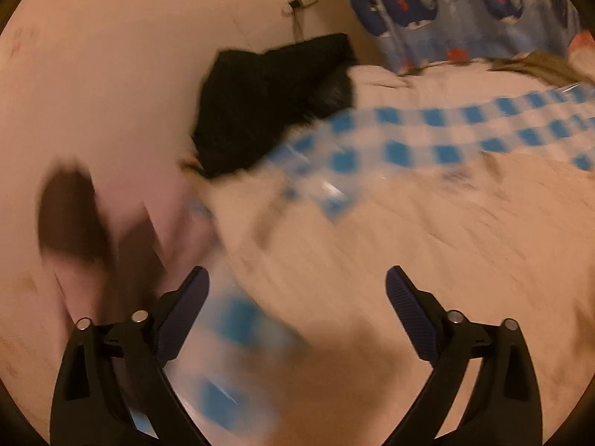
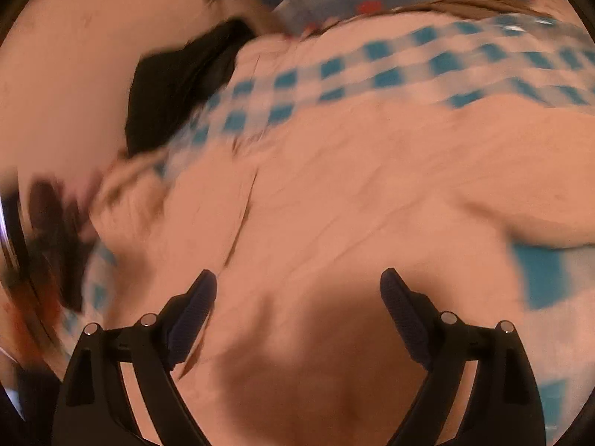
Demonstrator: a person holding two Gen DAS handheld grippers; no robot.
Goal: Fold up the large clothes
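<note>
A large pale cream garment [image 1: 427, 230] lies spread flat on a blue-and-white checked sheet [image 1: 420, 119]. It fills the right wrist view [image 2: 353, 193], with a seam or placket line running down its left part. My left gripper [image 1: 297, 278] is open and empty above the garment's left edge. My right gripper [image 2: 297, 278] is open and empty just above the garment's middle. Both views are motion-blurred.
A black garment [image 1: 267, 100] lies heaped at the far left of the bed against the pale wall [image 1: 111, 74]; it also shows in the right wrist view [image 2: 178, 85]. A whale-print curtain [image 1: 465, 11] hangs behind. A dark blurred shape [image 1: 70, 215] is at the left.
</note>
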